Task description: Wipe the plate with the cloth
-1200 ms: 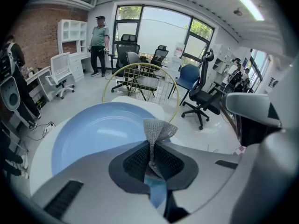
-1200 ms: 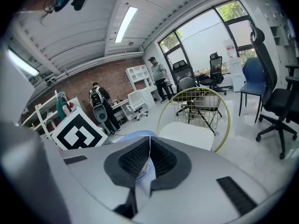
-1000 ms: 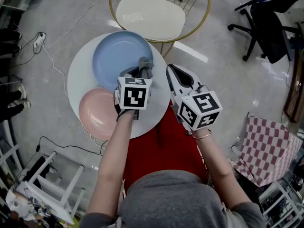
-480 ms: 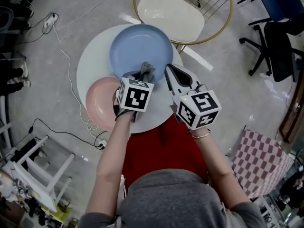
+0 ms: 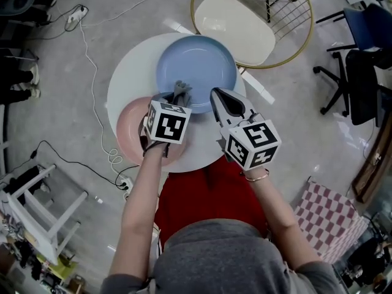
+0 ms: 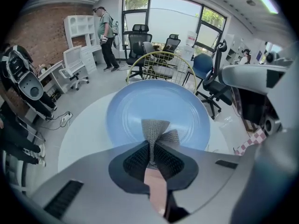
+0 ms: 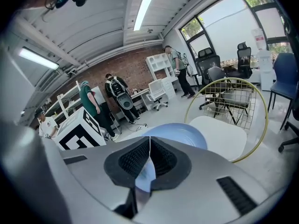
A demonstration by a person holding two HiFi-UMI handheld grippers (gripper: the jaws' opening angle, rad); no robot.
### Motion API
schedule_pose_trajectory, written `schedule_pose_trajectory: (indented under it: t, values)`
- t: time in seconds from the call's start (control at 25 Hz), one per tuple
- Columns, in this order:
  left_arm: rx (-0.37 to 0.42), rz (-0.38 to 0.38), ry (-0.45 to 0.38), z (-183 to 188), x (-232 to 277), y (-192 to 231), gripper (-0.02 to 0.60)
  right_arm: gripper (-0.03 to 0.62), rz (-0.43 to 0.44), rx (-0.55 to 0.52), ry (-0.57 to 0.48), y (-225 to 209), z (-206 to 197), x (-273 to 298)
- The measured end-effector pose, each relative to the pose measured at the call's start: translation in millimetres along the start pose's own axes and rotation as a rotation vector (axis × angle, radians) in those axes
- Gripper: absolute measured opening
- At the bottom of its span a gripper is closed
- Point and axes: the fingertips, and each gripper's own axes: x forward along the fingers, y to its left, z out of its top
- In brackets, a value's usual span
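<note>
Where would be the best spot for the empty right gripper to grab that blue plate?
Probably the rim at its near right edge, approached low from the person's side. The blue plate lies flat, so only the rim offers a lip, and that stretch is nearest the right gripper, clear of the cloth.
</note>
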Motion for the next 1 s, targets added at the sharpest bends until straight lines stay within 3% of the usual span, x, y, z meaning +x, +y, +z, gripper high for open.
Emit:
schedule_pose_trajectory:
  t: [0.6,1.0]
  values:
    - [-0.017,0.074,-0.003,15,4,48,0.034,0.029,-0.024,0.005,-0.004,-10,9,9]
    - [-0.015,0.14,-0.122,43,-26,66,0.034,0.029,-0.04,-0.006,-0.054,-6,25,-1]
